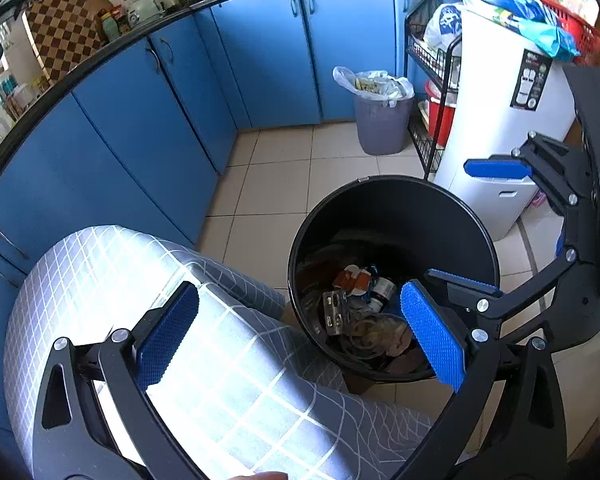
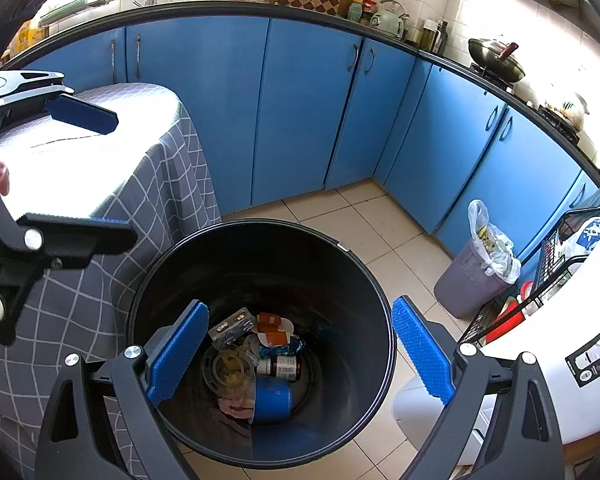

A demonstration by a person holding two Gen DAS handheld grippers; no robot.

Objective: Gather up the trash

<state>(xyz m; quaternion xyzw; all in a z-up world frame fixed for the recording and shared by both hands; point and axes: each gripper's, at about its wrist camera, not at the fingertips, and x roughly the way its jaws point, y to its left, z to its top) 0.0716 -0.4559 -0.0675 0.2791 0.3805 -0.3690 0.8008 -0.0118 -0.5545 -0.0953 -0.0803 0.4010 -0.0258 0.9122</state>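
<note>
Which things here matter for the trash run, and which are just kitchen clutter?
Job:
black bin, trash already at its bottom
blue can and brown bottle inside it
left gripper and right gripper, both open and empty
table

Just around:
grey bin, lined and full
blue cabinets
wire rack
wok

My left gripper (image 1: 300, 332) hangs with its blue pads spread wide and nothing between them, above the edge of the checked tablecloth (image 1: 220, 380). Beside the table stands the black bin (image 1: 392, 208), trash heaped at its bottom. My right gripper (image 1: 476, 224), also spread, hovers over the bin's far side.
</note>
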